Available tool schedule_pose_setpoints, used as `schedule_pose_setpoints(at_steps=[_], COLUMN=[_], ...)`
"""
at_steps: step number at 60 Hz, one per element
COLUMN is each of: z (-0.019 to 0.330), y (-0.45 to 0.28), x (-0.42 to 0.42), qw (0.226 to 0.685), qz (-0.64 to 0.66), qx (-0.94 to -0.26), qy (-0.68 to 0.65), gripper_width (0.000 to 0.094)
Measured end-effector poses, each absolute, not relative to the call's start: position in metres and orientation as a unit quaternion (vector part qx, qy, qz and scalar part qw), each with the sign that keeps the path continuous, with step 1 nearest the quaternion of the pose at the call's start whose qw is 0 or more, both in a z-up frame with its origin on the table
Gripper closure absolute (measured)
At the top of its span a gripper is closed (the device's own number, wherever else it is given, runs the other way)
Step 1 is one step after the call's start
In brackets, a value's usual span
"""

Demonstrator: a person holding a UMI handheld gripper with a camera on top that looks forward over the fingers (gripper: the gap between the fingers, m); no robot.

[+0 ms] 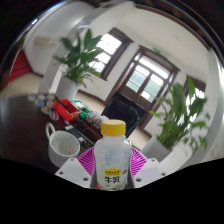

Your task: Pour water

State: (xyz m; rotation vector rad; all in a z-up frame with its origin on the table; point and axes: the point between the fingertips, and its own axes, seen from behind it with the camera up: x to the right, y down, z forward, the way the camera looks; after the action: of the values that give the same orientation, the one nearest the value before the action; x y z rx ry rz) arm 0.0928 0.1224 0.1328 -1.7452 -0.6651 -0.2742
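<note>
Two fingers of the gripper [112, 172] are seen pinching a small bottle [112, 155] with a yellow cap, held upright between the pads. A white mug [62, 147] stands to the near left, just beside the bottle. The bottle should be carried over the mug's mouth before tilting, slowly, to avoid spilling.

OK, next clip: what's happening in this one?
A hand-held claw is shut on a small white plastic bottle with a yellow cap, both pink-padded fingers pressed against its sides, holding it upright. A white ceramic mug stands on the table just beyond the fingers, to one side of the bottle. Nothing is pouring yet. Potted green plants and windows fill the room behind.
</note>
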Motion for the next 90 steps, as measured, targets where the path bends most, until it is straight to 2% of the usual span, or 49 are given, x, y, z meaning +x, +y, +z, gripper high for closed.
schedule_pose_setpoints(at_steps=[14,28,32,41,54,56,57,59,60,61,71,90], z=[0.111,0.085,0.087,0.087,0.086,0.08,0.079,0.079,0.08,0.08,0.074,0.091], y=[0.129,0.132,0.132,0.128,0.126,0.123,0.121,0.116,0.113,0.11,0.042,-0.101], x=[0.105,0.106,0.11,0.113,0.115,0.115,0.115,0.114,0.114,0.115,0.137,0.136], qw=[0.595,0.615,0.637,0.642,0.63,0.619,0.615,0.612,0.612,0.61,0.589,0.557], qz=[0.055,0.08,0.079,0.081,0.078,0.079,0.08,0.083,0.083,0.081,0.038,0.036], qx=[-0.788,-0.773,-0.757,-0.755,-0.766,-0.776,-0.779,-0.781,-0.782,-0.783,-0.806,-0.829], qy=[-0.15,-0.135,-0.123,-0.108,-0.099,-0.092,-0.089,-0.088,-0.088,-0.088,-0.046,0.029], gripper_width=[0.0517,0.0501,0.0512,0.0501,0.0354,0.0286,0.022,0.0169,0.0121,0.0142,0.0125,0.0113])
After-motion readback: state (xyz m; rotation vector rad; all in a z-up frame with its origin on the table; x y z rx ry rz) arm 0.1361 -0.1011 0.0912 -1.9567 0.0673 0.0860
